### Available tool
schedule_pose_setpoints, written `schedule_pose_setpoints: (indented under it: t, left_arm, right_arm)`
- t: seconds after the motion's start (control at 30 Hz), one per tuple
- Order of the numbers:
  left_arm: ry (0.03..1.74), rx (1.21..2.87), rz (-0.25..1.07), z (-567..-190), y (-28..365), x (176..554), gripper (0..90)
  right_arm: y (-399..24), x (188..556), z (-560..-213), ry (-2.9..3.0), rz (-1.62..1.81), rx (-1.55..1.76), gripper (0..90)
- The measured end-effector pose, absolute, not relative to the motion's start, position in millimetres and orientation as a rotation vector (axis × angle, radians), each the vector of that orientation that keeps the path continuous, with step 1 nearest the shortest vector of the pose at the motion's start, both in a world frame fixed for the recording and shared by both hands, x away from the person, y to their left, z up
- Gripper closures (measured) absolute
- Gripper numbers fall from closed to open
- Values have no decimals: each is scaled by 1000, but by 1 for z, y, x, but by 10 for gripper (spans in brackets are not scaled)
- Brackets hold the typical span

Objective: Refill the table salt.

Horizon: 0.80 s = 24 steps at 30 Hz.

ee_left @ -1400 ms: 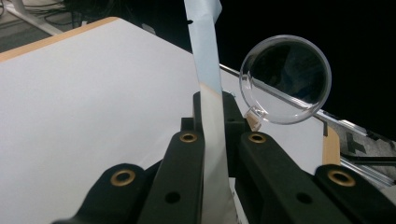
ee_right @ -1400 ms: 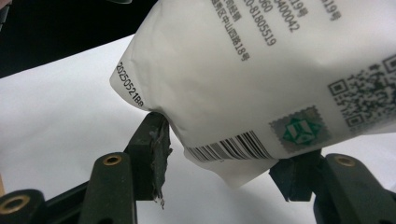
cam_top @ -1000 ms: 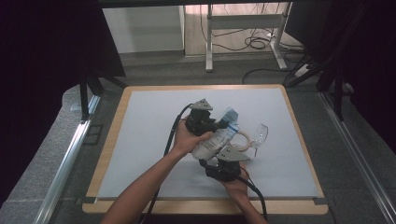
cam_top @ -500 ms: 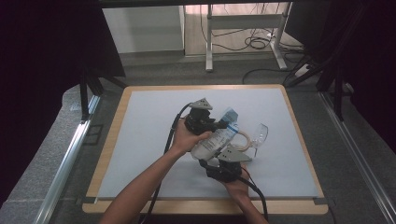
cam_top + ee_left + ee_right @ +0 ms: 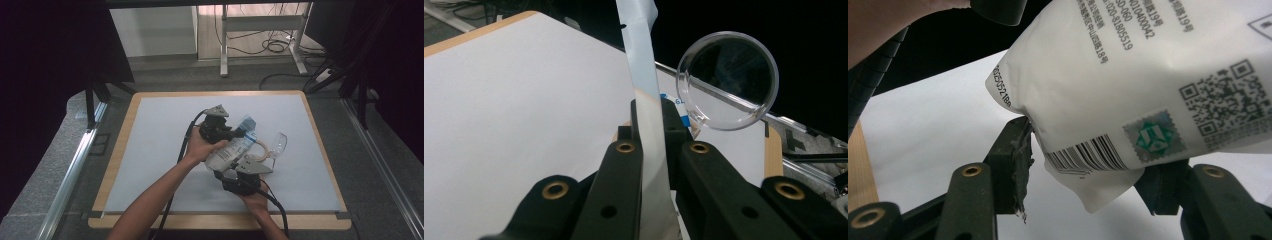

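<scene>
Above the middle of the worktop (image 5: 160, 150), a little toward its right edge: one white printed pouch (image 5: 231, 149), held off the surface between both grippers.

Item 1, pouch. Soft white pack with barcode, QR code and small print on its back, seen close in the right gripper view (image 5: 1148, 75). Its flat sealed top strip (image 5: 644, 100) runs up between the left jaws in the left gripper view. No tear or opening is visible along that strip.

Item 2, left gripper (image 5: 235, 134). Jaws closed together, pinching the sealed top strip of the pouch.

Item 3, right gripper (image 5: 241, 167). Jaws about half apart, their pads bearing on either side of the pouch's lower corner near the barcode; it reads as a grip on the bulging body.

Item 4, clear plastic measuring scoop (image 5: 274, 146). Lies on the worktop just beyond the pouch, toward the right edge; its round bowl (image 5: 727, 80) looks empty.

Status, as a judgement: both grips are in place, the pouch is raised, and opening is the likely work in hand. Left to do: tear or pull the seal open; any filling of the scoop has not begun.
</scene>
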<state>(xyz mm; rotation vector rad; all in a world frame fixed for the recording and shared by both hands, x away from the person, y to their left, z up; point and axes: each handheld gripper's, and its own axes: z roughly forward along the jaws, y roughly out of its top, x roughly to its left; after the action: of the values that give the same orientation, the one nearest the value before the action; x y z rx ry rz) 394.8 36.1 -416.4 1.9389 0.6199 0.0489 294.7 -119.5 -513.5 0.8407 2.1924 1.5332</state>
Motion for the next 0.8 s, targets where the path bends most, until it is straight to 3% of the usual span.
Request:
schedule_pose_setpoints:
  t: [0.8]
  left_arm:
    - [634, 1965, 74, -414, 27, 395, 895]
  right_arm:
    - [-114, 295, -512, 2148, 1542, 880, 466]
